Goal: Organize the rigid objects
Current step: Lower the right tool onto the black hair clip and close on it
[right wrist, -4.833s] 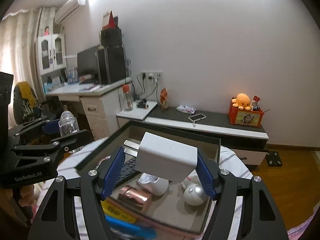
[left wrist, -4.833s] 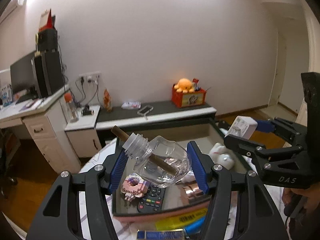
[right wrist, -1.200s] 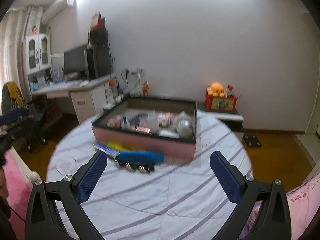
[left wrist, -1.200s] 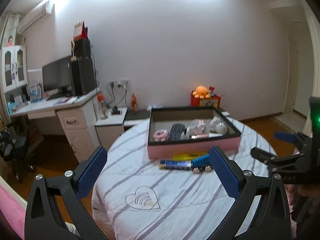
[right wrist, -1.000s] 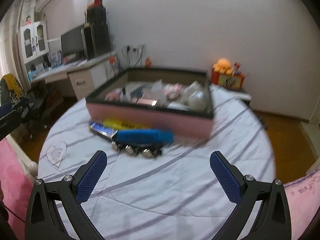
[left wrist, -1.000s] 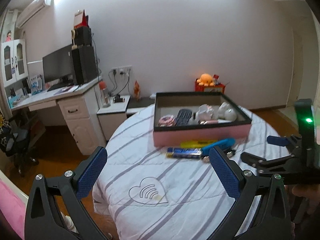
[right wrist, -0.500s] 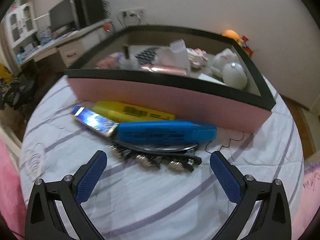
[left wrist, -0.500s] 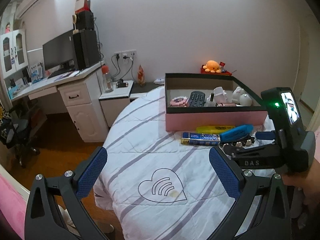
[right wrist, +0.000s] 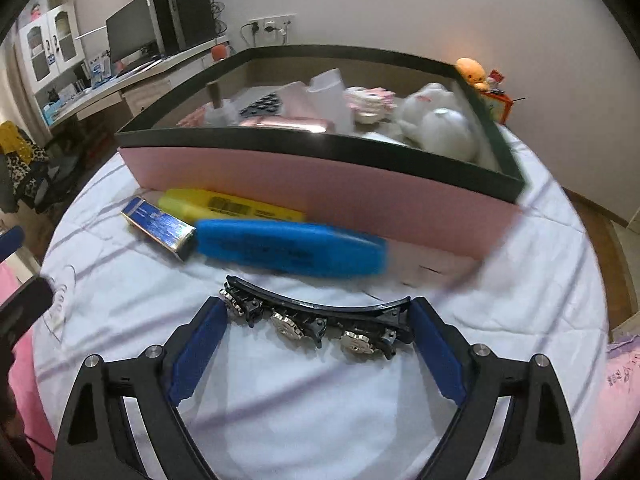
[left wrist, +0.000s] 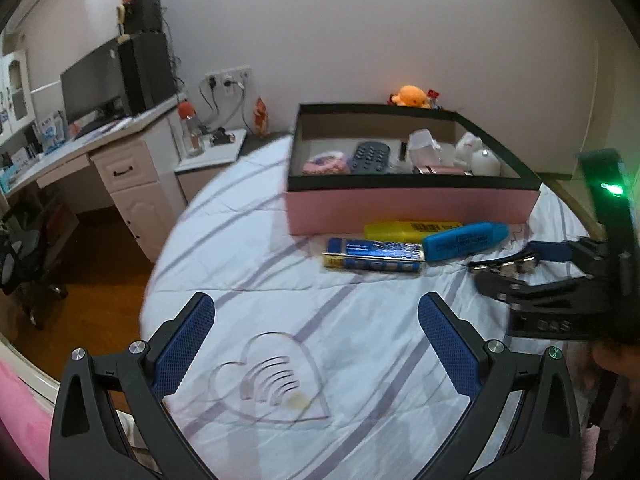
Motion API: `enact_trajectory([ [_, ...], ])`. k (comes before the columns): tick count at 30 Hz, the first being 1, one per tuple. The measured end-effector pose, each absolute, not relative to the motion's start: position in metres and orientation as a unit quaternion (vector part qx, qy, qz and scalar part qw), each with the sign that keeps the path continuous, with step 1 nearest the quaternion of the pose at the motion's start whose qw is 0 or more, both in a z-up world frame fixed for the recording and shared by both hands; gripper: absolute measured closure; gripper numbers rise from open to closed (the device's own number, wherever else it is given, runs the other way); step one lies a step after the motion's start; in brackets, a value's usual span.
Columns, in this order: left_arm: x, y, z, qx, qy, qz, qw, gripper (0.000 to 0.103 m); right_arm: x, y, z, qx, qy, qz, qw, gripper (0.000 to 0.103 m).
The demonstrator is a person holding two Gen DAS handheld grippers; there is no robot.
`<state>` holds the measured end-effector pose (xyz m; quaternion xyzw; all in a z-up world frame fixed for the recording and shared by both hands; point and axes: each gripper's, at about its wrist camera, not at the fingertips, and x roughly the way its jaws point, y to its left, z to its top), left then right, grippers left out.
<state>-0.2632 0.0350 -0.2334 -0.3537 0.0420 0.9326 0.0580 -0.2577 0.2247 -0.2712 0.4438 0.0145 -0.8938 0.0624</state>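
Two fingers [right wrist: 200, 340] of the right gripper [right wrist: 316, 336] stand wide apart, bracketing the black hair clip [right wrist: 316, 316] end to end. The clip's long axis runs straight across the gap, so closing would press on its two ends. It lies on the striped tabletop [right wrist: 304, 420], just short of the blue highlighter [right wrist: 288, 248]. The left gripper [left wrist: 316, 344] is likewise spread and empty, well apart from it.

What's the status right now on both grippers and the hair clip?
Right gripper open, straddling black hair clip on the bedspread. Left gripper open, empty, hanging back. Blue highlighter lies just beyond the clip, before the pink box.
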Motion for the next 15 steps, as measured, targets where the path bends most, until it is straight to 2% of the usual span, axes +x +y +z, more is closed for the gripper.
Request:
enact_trajectory([
  [6, -0.293, 0.058, -0.246, -0.374, 0.043, 0.924, 0.07, 0.0, -0.241, 0.266, -0.27, 0.439, 0.019, -0.898, 0.022, 0.011],
  [15, -0.332, 0.075, -0.268, -0.429, 0.05, 0.898, 0.089, 0.0, -0.245, 0.276, -0.272, 0.437, 0.003, -0.899, 0.032, 0.008],
])
